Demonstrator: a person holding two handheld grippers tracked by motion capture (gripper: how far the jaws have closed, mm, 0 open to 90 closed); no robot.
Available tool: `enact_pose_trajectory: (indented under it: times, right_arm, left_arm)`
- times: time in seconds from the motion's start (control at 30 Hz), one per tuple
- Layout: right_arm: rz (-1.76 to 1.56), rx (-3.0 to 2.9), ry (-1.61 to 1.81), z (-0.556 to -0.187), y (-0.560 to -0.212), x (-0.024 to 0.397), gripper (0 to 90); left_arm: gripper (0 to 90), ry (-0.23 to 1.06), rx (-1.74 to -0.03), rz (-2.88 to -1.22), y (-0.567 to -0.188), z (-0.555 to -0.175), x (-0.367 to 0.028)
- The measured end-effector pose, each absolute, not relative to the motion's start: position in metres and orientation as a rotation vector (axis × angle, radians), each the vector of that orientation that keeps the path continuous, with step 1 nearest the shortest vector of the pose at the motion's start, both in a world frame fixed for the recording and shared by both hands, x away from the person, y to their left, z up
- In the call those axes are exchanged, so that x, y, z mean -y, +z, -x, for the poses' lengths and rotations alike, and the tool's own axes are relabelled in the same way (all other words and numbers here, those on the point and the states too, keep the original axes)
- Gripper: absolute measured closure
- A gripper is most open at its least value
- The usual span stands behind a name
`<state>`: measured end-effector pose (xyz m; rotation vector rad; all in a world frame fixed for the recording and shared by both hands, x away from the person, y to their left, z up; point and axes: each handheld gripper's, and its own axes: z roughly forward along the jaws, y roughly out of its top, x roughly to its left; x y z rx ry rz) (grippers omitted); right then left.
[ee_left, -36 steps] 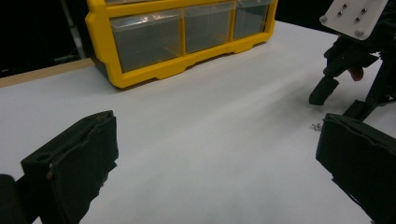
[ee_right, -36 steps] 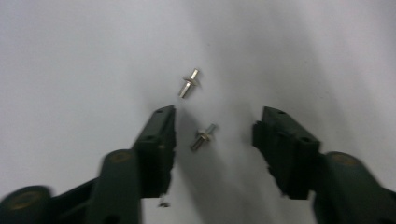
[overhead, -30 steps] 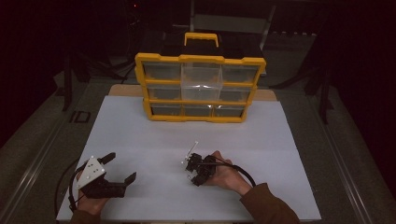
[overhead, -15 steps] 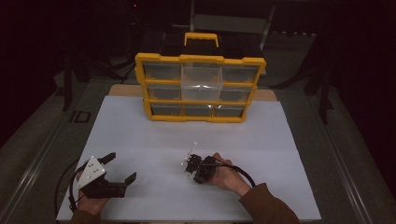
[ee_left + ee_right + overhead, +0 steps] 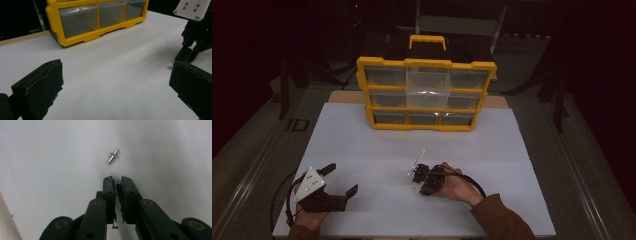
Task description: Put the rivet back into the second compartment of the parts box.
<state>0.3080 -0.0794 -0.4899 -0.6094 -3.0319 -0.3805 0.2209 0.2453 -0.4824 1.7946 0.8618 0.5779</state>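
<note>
A small silver pin (image 5: 113, 156) lies loose on the white tabletop just ahead of my right gripper (image 5: 117, 180). That gripper's jaws have just been closing and now stand shut with only a hairline slit, and I see nothing between them. From above, the right gripper (image 5: 415, 175) rests low on the table and points left, with tiny pale specks (image 5: 408, 174) beside its tips. My left gripper (image 5: 341, 179) sits at the near left, wide open and empty. Its own view has the open left gripper (image 5: 117, 82), the right gripper (image 5: 182, 58) at the far right, and a small pin (image 5: 170, 67) by it.
A yellow parts organizer (image 5: 426, 95) with several clear drawers stands upright at the back of the white board (image 5: 362, 150); it also appears as the organizer (image 5: 95, 20) ahead. Dark floor and metal rails surround the table. A cable (image 5: 472, 182) loops by the right hand.
The right gripper's jaws have come together. Both hands have stayed where they were, and the left gripper is unchanged.
</note>
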Motion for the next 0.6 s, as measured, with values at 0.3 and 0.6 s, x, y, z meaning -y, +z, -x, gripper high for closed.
enact_pose_trajectory:
  times: [0.3,0.6]
  right_arm:
    - [0.587,3.029,-0.412,-0.307,-0.476,0.08,82.7]
    - [0.587,3.032,-0.434,-0.313,-0.46,0.083,82.8]
  left_arm:
    - [0.0,0.577,-0.861,-1.795,-0.483,-0.221,-0.245]
    - [0.0,0.576,-0.86,-1.796,-0.483,-0.221,-0.245]
